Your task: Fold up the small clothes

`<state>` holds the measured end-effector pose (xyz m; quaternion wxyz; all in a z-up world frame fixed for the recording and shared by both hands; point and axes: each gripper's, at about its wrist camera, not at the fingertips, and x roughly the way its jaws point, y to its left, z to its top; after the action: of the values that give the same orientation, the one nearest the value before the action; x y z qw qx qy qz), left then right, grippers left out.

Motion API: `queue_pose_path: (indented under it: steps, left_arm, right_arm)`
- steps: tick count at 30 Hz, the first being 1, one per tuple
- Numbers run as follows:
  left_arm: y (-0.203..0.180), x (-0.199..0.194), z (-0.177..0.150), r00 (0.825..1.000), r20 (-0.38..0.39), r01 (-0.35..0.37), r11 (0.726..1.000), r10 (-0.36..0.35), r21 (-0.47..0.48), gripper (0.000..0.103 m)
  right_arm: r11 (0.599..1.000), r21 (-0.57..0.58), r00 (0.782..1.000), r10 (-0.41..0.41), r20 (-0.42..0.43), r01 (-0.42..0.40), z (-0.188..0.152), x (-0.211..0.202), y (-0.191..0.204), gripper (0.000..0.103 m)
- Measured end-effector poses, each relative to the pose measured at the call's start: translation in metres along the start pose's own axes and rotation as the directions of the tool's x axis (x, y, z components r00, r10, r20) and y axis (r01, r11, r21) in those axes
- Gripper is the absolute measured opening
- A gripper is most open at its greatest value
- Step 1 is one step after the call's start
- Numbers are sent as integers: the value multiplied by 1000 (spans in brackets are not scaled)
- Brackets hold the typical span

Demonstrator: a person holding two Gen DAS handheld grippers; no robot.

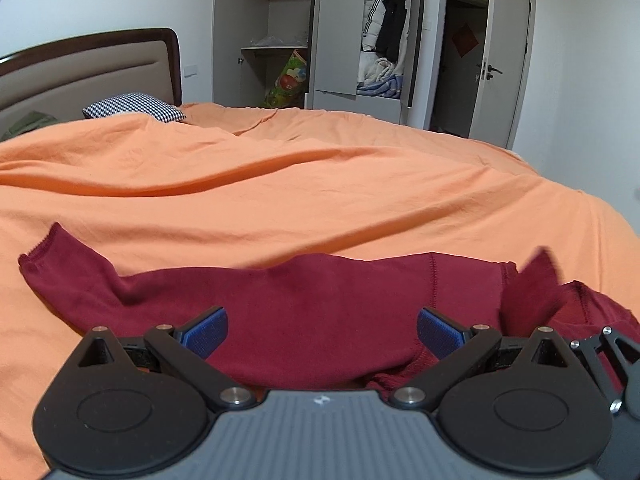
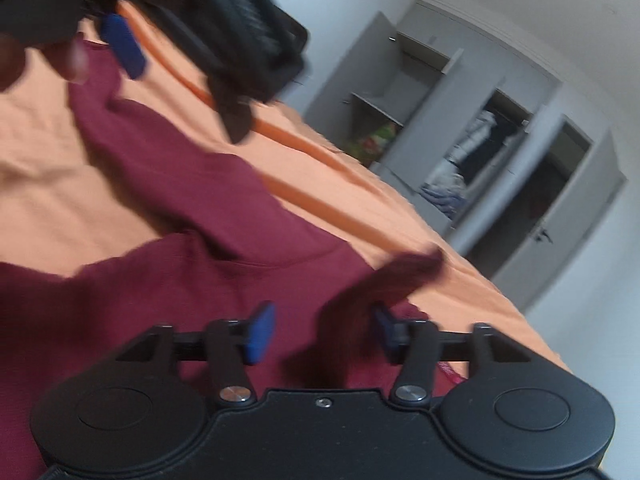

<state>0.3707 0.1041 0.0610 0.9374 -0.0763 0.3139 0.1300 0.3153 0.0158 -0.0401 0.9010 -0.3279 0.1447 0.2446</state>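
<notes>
My left claw [image 1: 322, 334] gapes wide and empty just over the maroon garment [image 1: 304, 304], which lies crosswise on the orange bed [image 1: 280, 184], sleeve [image 1: 60, 264] trailing left, while my right claw [image 2: 320, 332], also spread, hovers at its raised right-hand flap [image 2: 384, 280].

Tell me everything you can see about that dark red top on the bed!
The dark red top looks like soft, thick knit with stitched seams and ribbed cuffs. It lies spread out and rumpled on the orange bedcover, one sleeve stretched out to the side. Both grippers, left and right, hover open over it; a blurred flap sticks up by the right one.
</notes>
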Motion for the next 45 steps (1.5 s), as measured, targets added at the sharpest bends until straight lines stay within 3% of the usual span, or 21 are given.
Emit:
queue_pose_path:
  steps: [2,5,10,13,16,21,24,27,31,34,36,39,41,45]
  left_arm:
    - [-1,0,-1,1000,2,13,1000,-13,-5,103]
    - [-4,0,-2,999,8,43,999,-43,-9,103]
    - [-16,13,-6,995,-5,100,995,-100,-5,103]
    - [-27,25,-9,990,-7,138,990,-138,4,103]
    - [-42,38,-12,988,-1,157,987,-157,22,103]
    - [-64,60,-17,988,-9,155,987,-155,48,102]
    - [-68,69,-18,988,-14,154,987,-154,34,101]
    - [-69,76,-19,990,-23,143,990,-142,14,88]
    - [-69,86,-21,989,-60,137,991,-137,-2,53]
    - [-73,91,-24,987,-78,142,990,-141,7,20]
    - [-76,90,-24,985,-79,152,988,-150,11,15]
    - [-81,83,-25,988,-60,144,989,-141,36,14]
    - [-84,84,-28,990,-73,129,990,-125,51,14]
    - [-84,91,-34,988,-100,124,991,-117,60,14]
  right_arm:
    - [999,6,999,38,15,-39,-1,-11,-1,77]
    - [997,28,998,67,17,-67,-5,-29,-8,87]
    - [989,146,1000,4,-15,-2,-27,-59,-45,100]
    - [962,258,995,-72,-72,89,-57,-74,-83,102]
    - [902,377,974,-164,-154,212,-89,-85,-123,102]
    - [736,565,924,-235,-302,372,-144,-96,-186,102]
    - [650,649,916,-229,-329,396,-168,-95,-210,96]
    - [591,709,921,-195,-337,384,-183,-88,-223,82]
    - [510,791,938,-117,-326,338,-203,-80,-236,74]
    - [473,824,946,-70,-317,311,-210,-77,-238,33]
    - [463,834,951,-83,-297,301,-207,-83,-239,19]
    - [473,822,948,-124,-294,317,-201,-91,-241,17]
    - [457,828,944,-111,-311,326,-204,-88,-242,19]
    - [419,850,946,-90,-312,320,-212,-92,-240,37]
